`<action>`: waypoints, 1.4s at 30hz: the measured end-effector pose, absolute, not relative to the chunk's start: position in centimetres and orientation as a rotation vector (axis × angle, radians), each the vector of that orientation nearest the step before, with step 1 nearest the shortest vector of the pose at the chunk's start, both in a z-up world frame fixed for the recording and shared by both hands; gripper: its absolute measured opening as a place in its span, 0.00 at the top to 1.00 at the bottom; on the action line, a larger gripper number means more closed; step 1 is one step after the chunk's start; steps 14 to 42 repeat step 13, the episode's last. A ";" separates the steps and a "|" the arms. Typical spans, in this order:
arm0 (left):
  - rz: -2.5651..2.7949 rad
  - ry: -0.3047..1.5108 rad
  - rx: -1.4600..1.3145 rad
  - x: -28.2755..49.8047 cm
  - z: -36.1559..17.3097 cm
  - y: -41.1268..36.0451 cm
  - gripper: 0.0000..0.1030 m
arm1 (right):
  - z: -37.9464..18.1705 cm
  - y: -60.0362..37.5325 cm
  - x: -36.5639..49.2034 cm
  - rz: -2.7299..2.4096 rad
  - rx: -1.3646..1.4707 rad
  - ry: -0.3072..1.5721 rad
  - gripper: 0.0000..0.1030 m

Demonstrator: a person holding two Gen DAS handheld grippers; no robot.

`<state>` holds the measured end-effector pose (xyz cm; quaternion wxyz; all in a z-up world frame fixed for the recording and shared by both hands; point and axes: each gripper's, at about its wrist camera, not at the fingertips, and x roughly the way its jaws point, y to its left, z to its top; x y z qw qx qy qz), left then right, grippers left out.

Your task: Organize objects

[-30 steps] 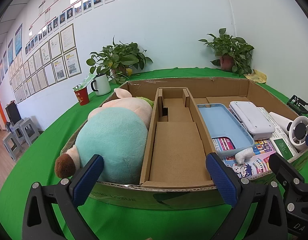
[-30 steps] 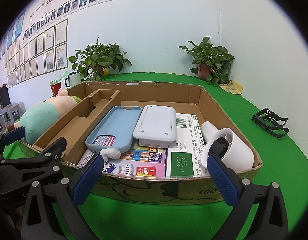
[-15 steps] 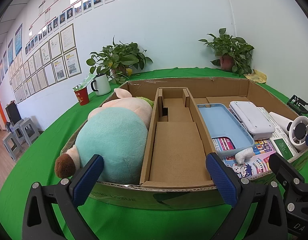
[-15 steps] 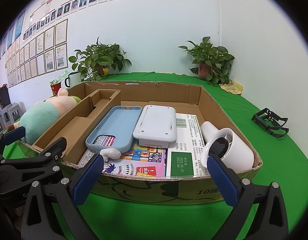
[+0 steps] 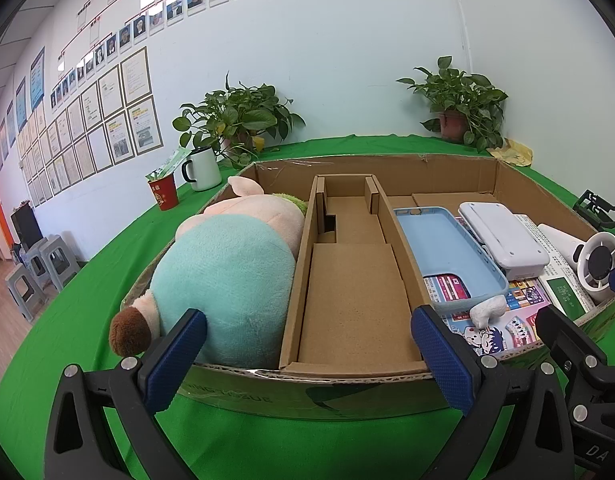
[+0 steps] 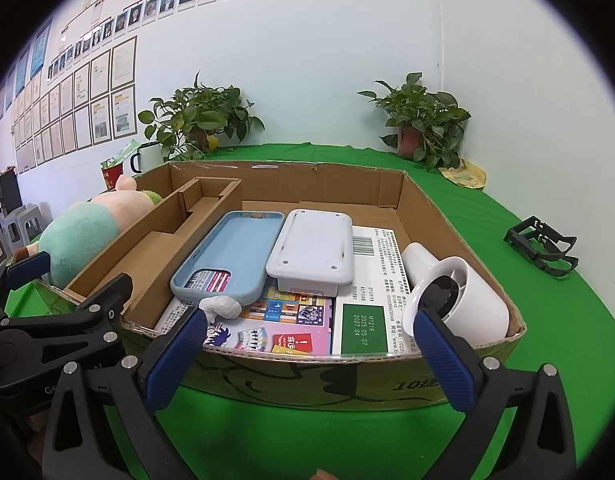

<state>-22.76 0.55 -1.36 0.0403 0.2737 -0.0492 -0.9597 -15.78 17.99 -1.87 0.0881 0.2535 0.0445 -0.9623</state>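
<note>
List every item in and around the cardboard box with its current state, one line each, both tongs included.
Left tongs: open, empty, in front of the box.
Right tongs: open, empty.
Cardboard box: open-topped, on the green cloth.
Plush toy: lying in the left compartment.
Middle compartment: empty.
Blue phone case: lying hollow side up.
White device: lying flat beside the case.
White fan: on its side.
Mug: upright outside the box.

1. Wall certificates (image 5: pixel 107 120), left of frame: we cannot read the print.
2. Booklets (image 6: pixel 279 320) under the blue phone case (image 6: pixel 231 252): largely covered.
3. Plush toy (image 6: pixel 83 236): we see it partly hidden behind the cardboard divider (image 6: pixel 155 248).
</note>
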 end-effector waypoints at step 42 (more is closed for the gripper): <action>-2.939 -0.153 0.838 -22.7 -1.3 0.6 0.00 | -1.8 18.0 -15.7 -2.865 0.754 0.132 0.00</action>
